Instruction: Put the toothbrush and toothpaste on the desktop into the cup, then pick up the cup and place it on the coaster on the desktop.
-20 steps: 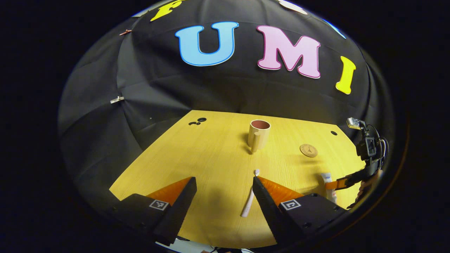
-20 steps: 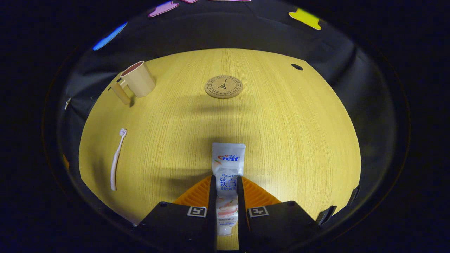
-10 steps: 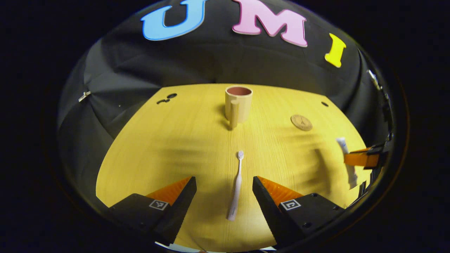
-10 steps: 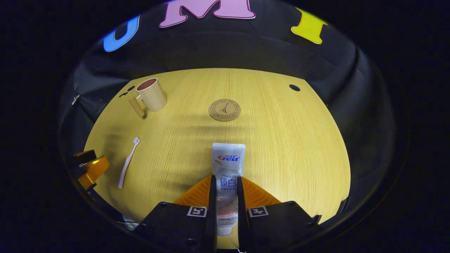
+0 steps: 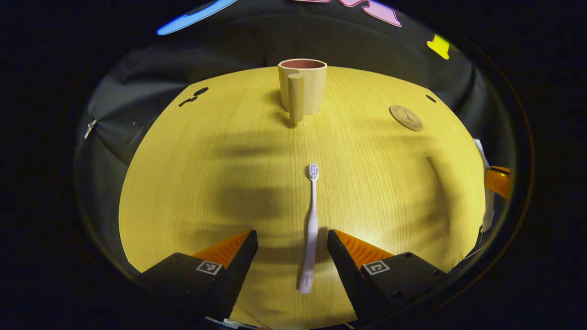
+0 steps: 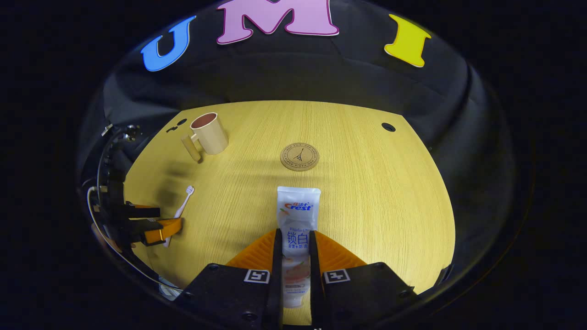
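Since a second ago the left tongs [image 5: 290,247] have swung in over the toothbrush [image 5: 312,229], which then lay off beside one finger and now lies on the bench [image 5: 192,174] between the two, neither touching it; the right tongs [image 6: 293,256] have carried the toothpaste [image 6: 297,220] up off the wood.

The bench runs away toward the black cloth wall [image 6: 284,73]. In the left gripper view the cup [image 5: 302,87] stands upright at 12 o'clock near the far edge, handle toward the camera, and the coaster [image 5: 406,118] lies at about 2 o'clock, well apart from it. The toothbrush points straight at the cup, bristle end farthest from the tongs.

The left tongs stand wide open — holding nothing. The right tongs are closed on the lower part of the tube, both fingers pressing its sides, its flat end toward the coaster.
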A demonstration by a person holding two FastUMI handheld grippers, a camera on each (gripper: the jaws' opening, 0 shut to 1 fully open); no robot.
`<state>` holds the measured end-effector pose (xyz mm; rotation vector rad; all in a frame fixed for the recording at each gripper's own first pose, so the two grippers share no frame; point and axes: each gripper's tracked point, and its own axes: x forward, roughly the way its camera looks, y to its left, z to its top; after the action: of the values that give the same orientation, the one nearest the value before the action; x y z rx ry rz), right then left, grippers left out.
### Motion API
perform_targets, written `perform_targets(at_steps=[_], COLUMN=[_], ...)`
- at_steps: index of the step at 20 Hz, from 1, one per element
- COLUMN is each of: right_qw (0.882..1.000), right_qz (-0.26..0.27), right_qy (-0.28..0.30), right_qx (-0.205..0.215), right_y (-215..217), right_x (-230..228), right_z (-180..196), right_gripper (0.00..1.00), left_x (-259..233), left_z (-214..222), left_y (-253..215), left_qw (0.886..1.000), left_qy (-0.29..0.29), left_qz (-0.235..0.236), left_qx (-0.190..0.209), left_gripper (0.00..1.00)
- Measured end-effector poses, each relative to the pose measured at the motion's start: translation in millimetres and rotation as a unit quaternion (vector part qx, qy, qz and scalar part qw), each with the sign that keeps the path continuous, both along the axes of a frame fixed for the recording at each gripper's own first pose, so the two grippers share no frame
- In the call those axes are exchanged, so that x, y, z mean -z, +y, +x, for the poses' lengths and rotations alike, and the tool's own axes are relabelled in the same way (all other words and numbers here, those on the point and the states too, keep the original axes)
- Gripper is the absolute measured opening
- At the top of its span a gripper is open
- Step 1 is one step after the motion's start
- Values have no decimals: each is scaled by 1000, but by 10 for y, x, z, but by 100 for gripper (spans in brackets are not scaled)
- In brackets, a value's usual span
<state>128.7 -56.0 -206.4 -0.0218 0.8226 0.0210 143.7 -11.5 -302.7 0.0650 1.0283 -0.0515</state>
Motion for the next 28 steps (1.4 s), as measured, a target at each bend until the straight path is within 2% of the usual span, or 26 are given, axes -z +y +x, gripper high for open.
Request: perform_targets(at_steps=[5,7,10,11,12,14,17,21,24,28], right_qw=[1000,1000,1000,1000,1000,999,999,997,995,988], right_qz=[4,9,14,15,16,16,13,10,22,17], right_qy=[-11,-13,-18,-20,-21,-28,-44,-68,-93,-140], right_qx=[-7,-9,-14,-15,-17,-19,-26,-33,-37,-64], right_y=[45,83,117,124,136,148,183,285,487,790], right_x=[-77,-82,-97,-106,-122,-182,-288,-467,-659,-980], right_z=[77,102,125,133,153,200,305,484,733,1057], right_gripper=[28,28,28,28,28,28,28,28,27,28], left_x=[37,32,25,24,29,18,7,-64,-172,-491], left_z=[54,76,98,104,103,105,83,51,-34,-56], left_y=[-42,-39,-82,-88,-94,-108,-113,-59,-26,0], left_qw=[1000,999,999,999,999,999,999,998,997,994], left_qy=[24,38,48,47,45,40,29,-3,-13,-53], left_qz=[-17,-14,-13,-12,-14,-22,-37,-58,-69,-91], left_qx=[-11,1,6,6,6,6,1,-30,-25,-27], left_gripper=[92,83,28,17,13,8,7,7,7,6])
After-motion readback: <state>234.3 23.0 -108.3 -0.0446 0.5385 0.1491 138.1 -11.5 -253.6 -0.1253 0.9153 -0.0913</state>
